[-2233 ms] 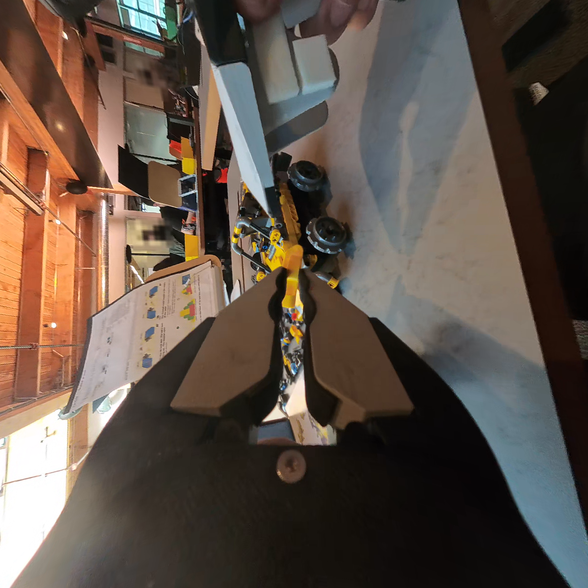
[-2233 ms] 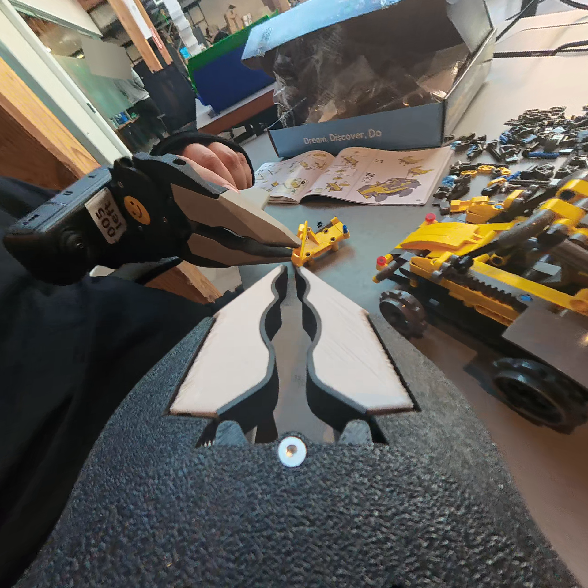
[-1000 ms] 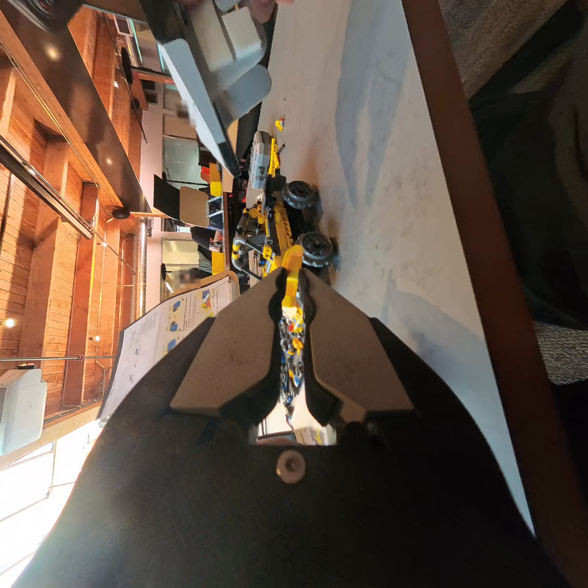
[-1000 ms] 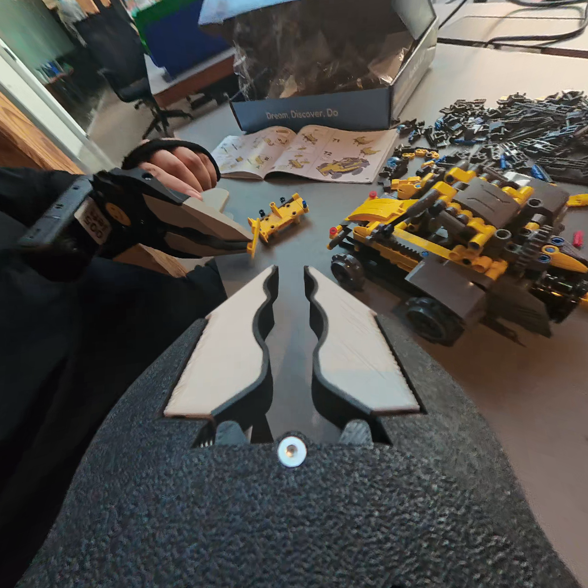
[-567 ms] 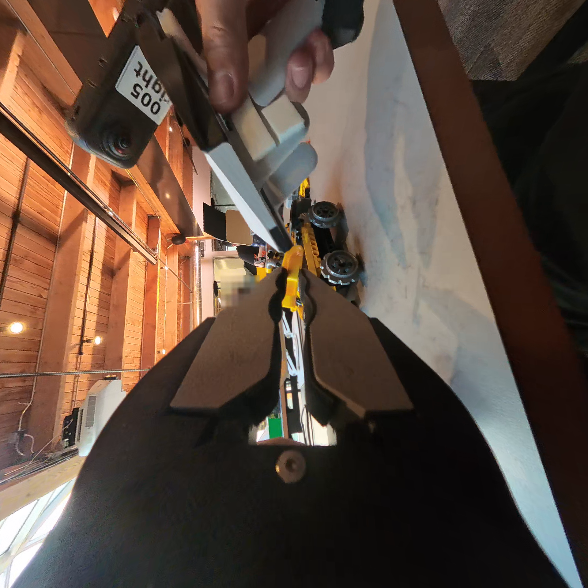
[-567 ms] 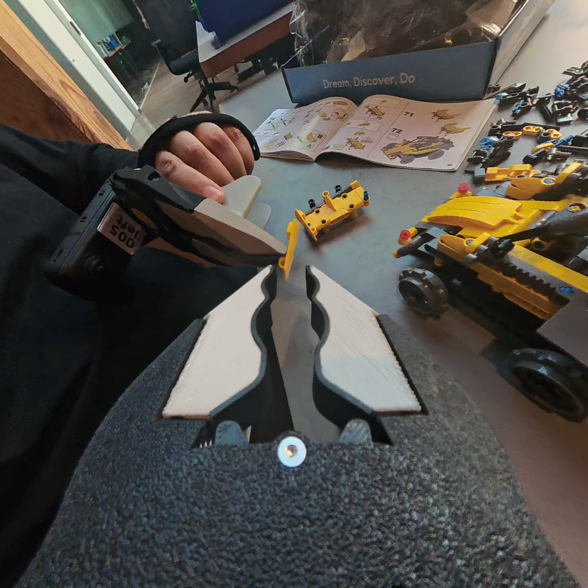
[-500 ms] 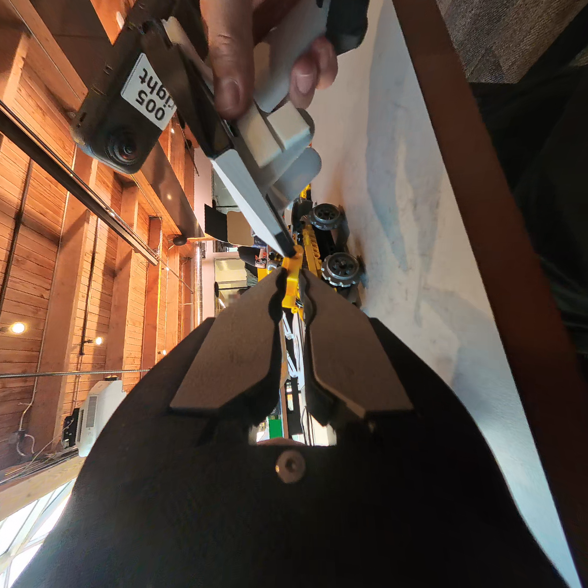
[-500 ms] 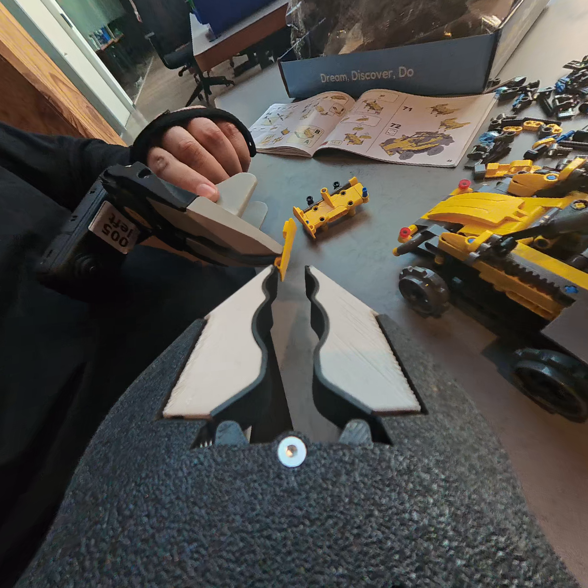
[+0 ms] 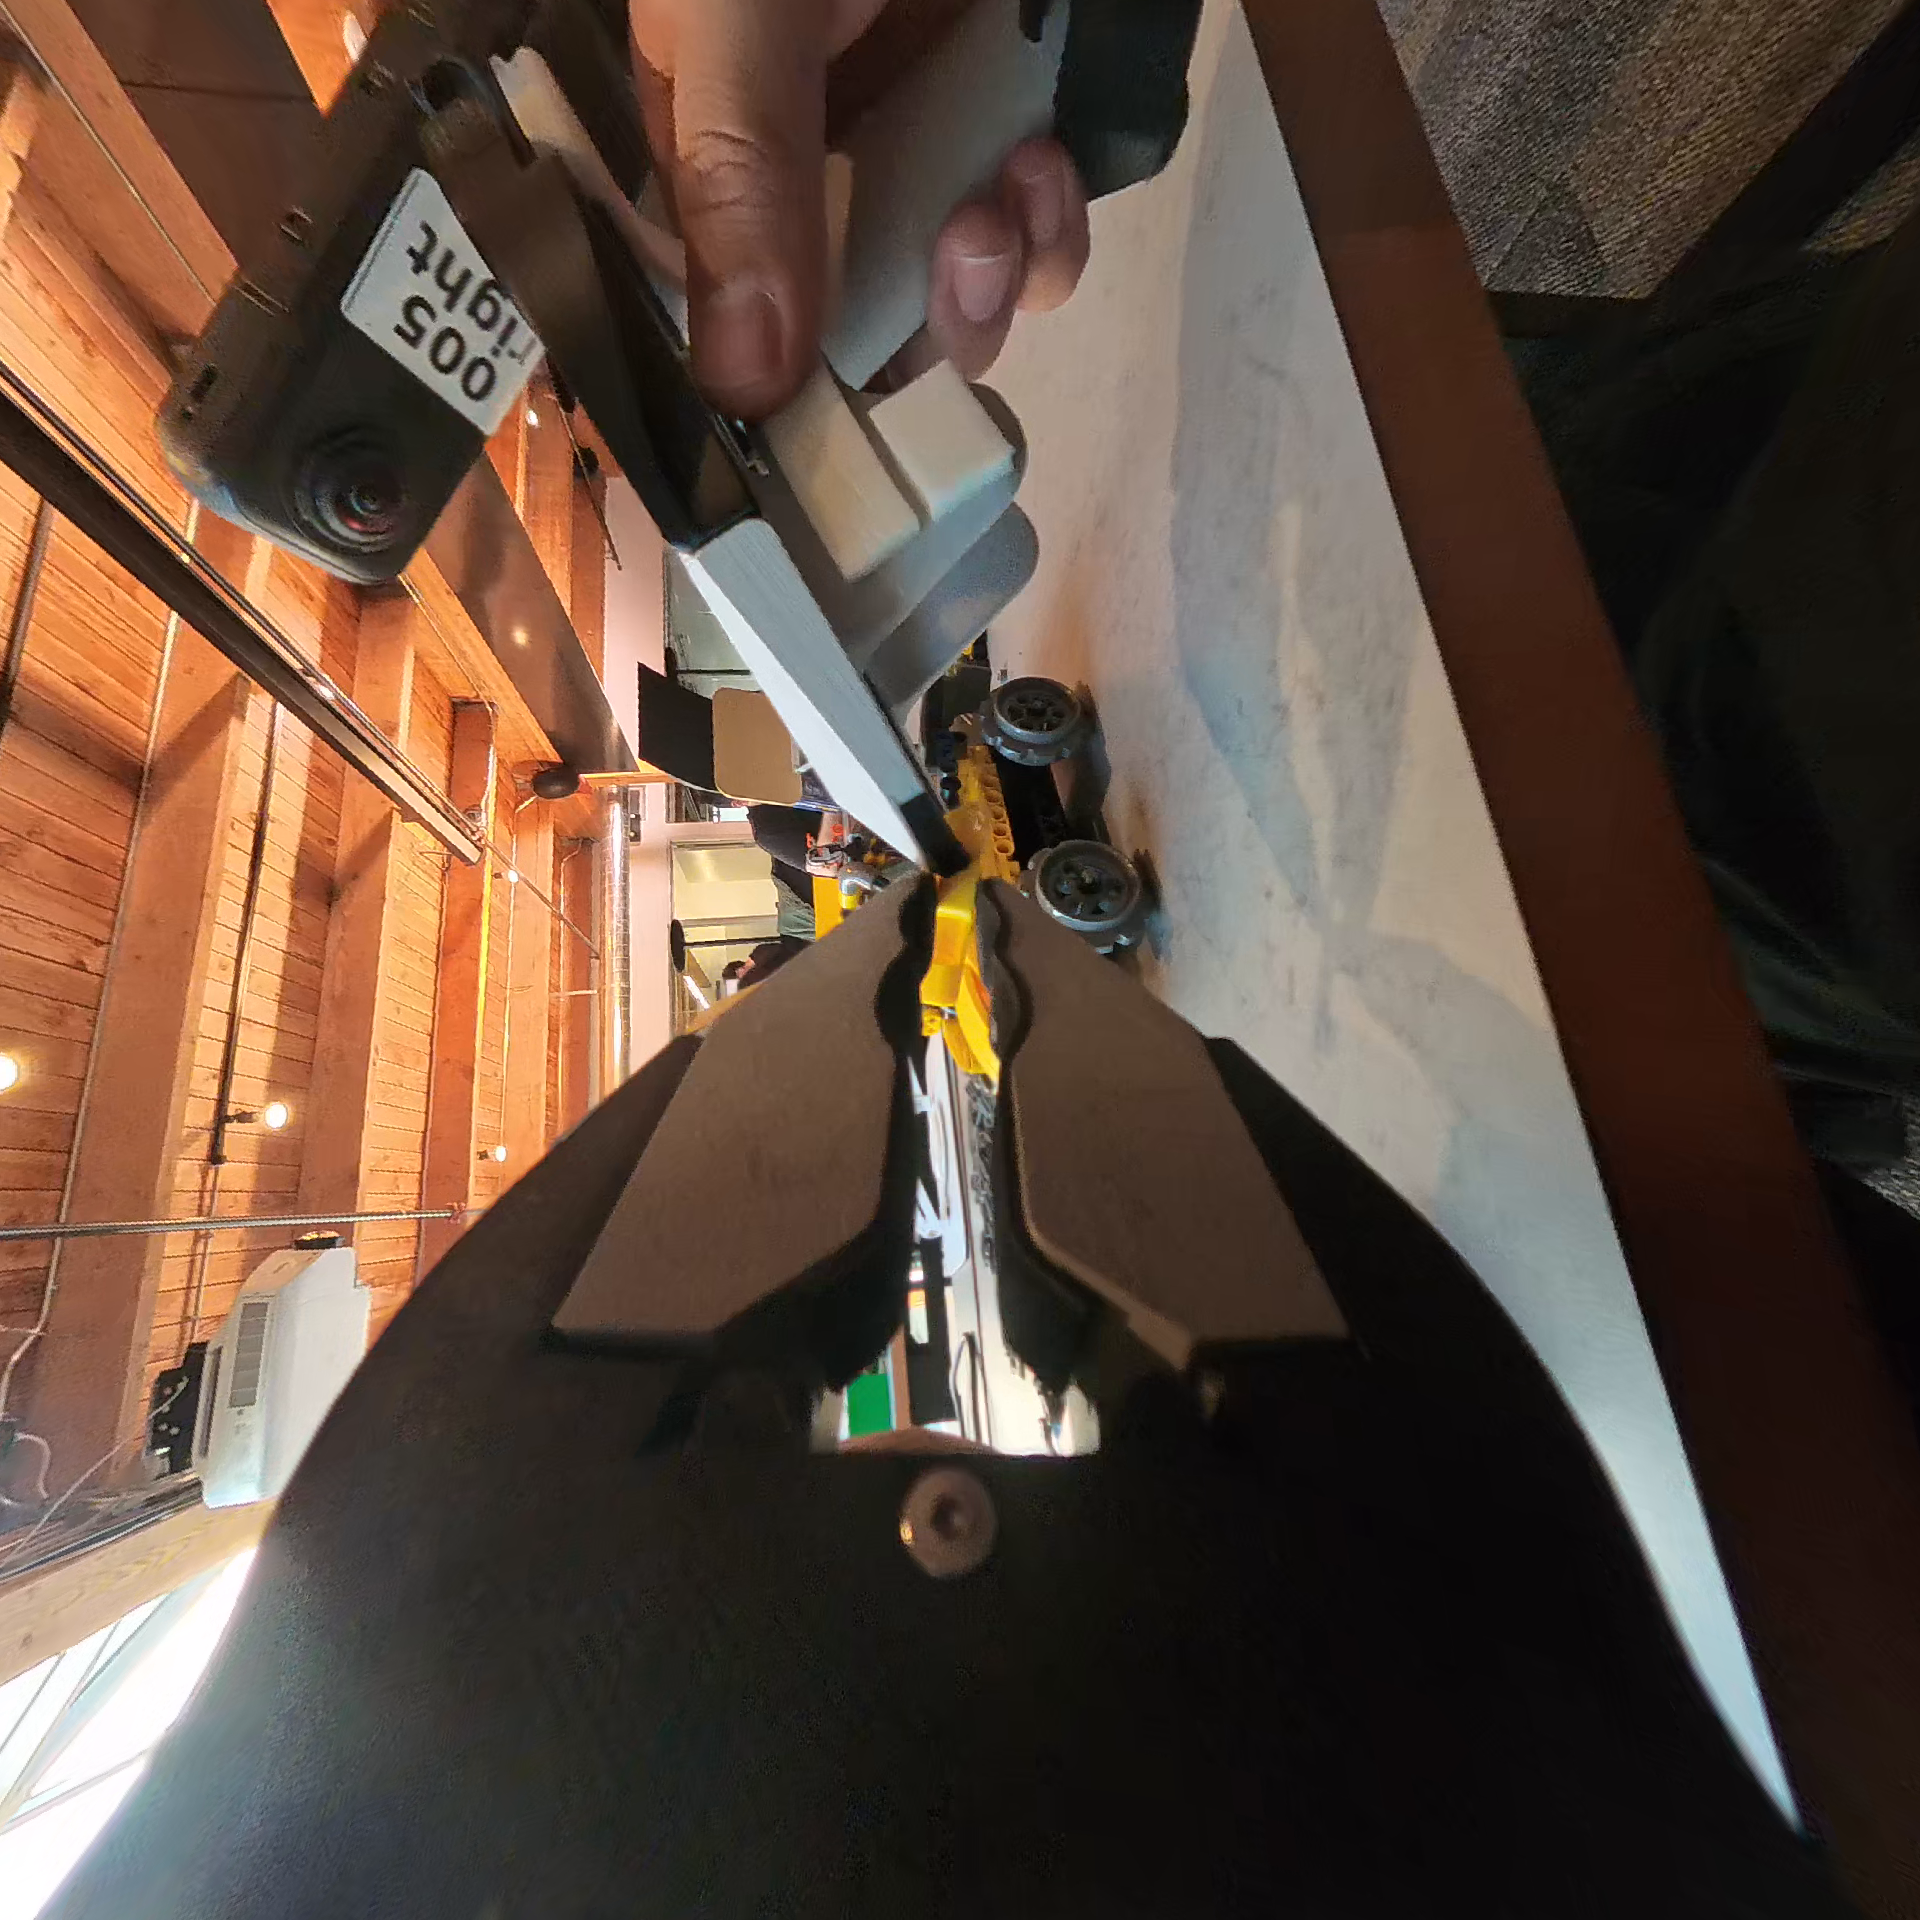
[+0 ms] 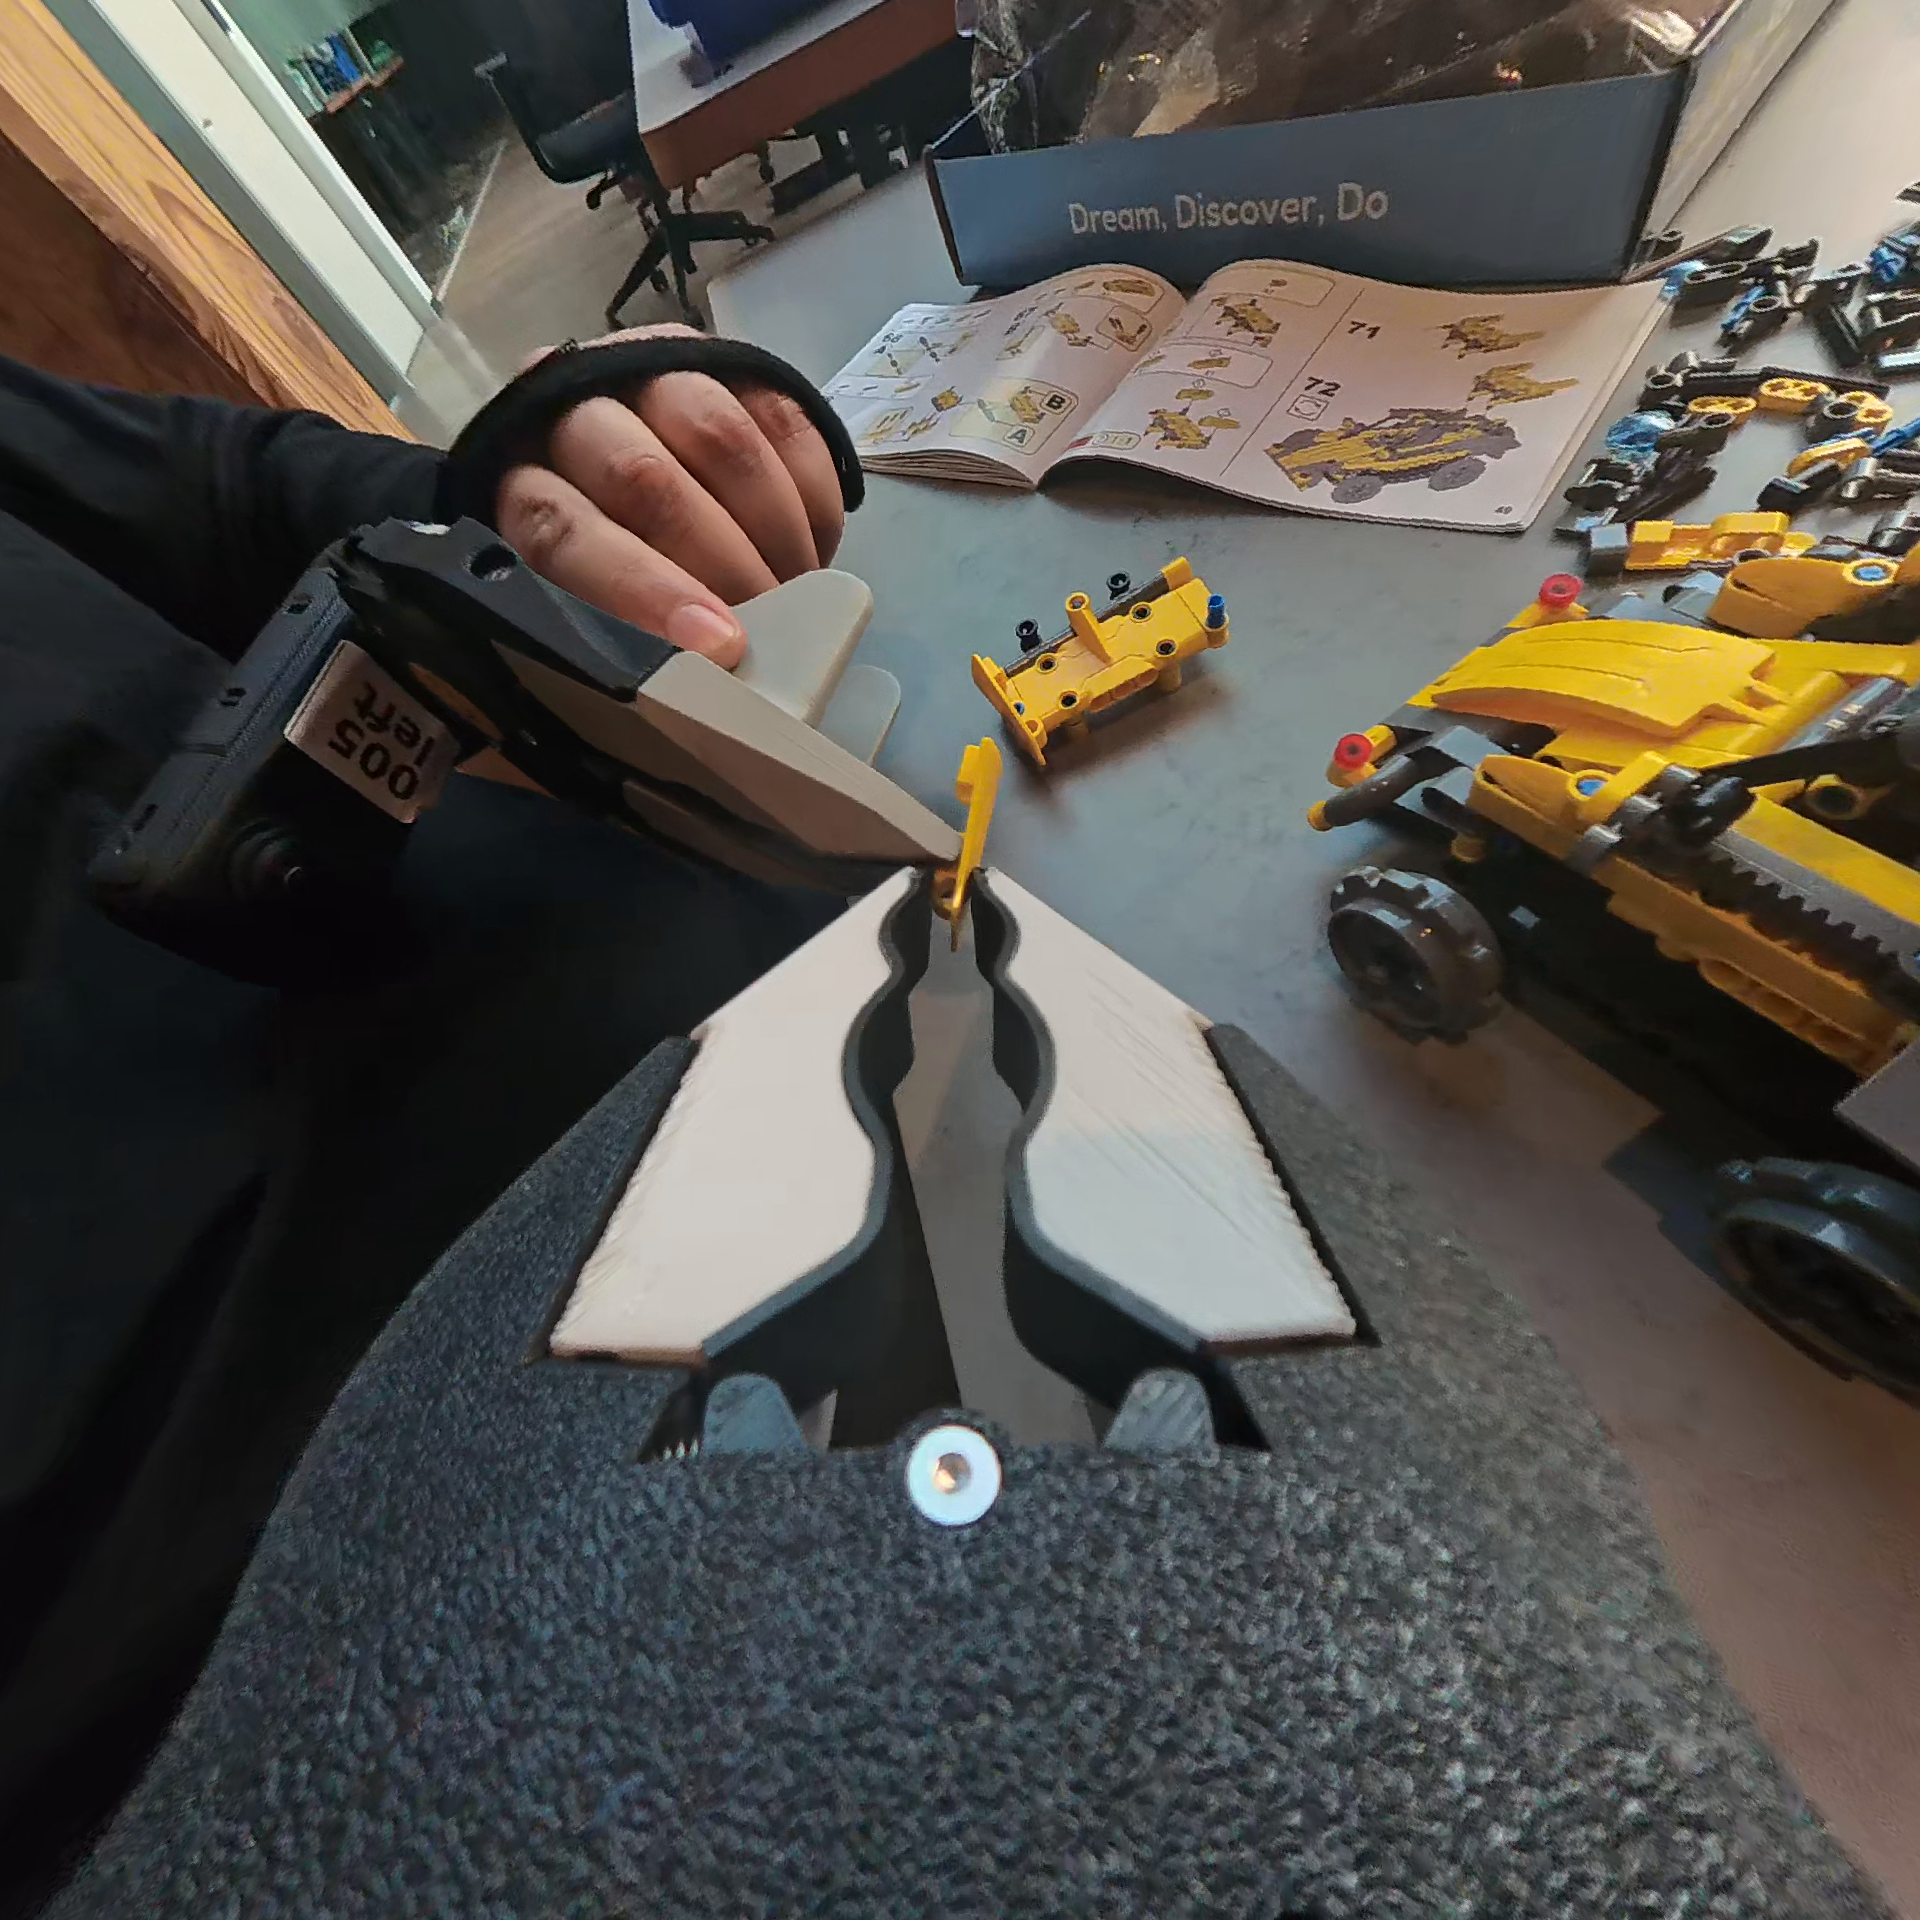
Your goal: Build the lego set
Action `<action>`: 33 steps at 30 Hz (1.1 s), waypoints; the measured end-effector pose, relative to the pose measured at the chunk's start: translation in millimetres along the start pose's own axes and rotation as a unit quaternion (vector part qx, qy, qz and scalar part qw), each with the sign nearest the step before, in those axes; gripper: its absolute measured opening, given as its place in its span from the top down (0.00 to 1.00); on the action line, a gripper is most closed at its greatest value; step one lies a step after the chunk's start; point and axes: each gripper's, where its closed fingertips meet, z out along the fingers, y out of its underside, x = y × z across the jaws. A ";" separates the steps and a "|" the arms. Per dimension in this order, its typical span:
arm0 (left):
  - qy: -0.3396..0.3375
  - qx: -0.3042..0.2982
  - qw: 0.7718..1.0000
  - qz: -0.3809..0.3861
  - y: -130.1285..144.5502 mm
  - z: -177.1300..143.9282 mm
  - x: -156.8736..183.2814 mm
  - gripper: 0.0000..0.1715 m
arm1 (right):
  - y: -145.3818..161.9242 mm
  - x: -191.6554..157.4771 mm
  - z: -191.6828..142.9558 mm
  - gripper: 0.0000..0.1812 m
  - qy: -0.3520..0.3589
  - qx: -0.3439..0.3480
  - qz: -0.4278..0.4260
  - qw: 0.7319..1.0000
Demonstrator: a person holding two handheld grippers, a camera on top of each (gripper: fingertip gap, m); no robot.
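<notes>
L gripper [image 9: 951, 904] stays clenched on flat yellow piece [image 9: 956, 977], held above table [image 10: 1195, 862] near its front edge. R gripper [image 10: 951, 883] has moved in since 1 s ago; its tips now straddle the piece's end, grip unconfirmed. Blue box [image 10: 1299, 239] at far edge: crumpled clear bags [image 10: 1351, 62] inside.

flat part [image 10: 977, 805]: yellow | toy vehicle [image 10: 1662, 831]: yellow, dark grey | table [image 10: 1195, 883]: grey
</notes>
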 end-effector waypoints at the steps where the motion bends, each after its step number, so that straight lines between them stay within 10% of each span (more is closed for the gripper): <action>1: 0.002 -0.001 1.000 -0.005 0.4 0.4 0.5 0.98 | 0.3 0.8 0.3 0.96 0.005 -0.001 -0.003 1.000; 14: 0.091 0.013 0.964 -0.248 9.8 -8.5 2.2 0.95 | 7.0 18.6 -6.7 0.96 0.045 -0.014 0.005 0.999; 18: 0.164 -0.034 0.911 -0.378 54.1 -17.4 8.5 0.63 | 8.3 44.1 -36.7 0.96 0.110 -0.021 -0.002 0.994; 25: 0.251 -0.081 0.802 -0.536 127.2 -32.0 29.2 0.42 | -17.5 64.1 -122.1 0.96 0.178 0.068 0.014 0.982; 33: 0.359 -0.052 0.746 -0.558 109.6 -25.1 56.4 0.46 | -15.9 63.3 -123.5 0.96 0.175 0.067 0.010 0.982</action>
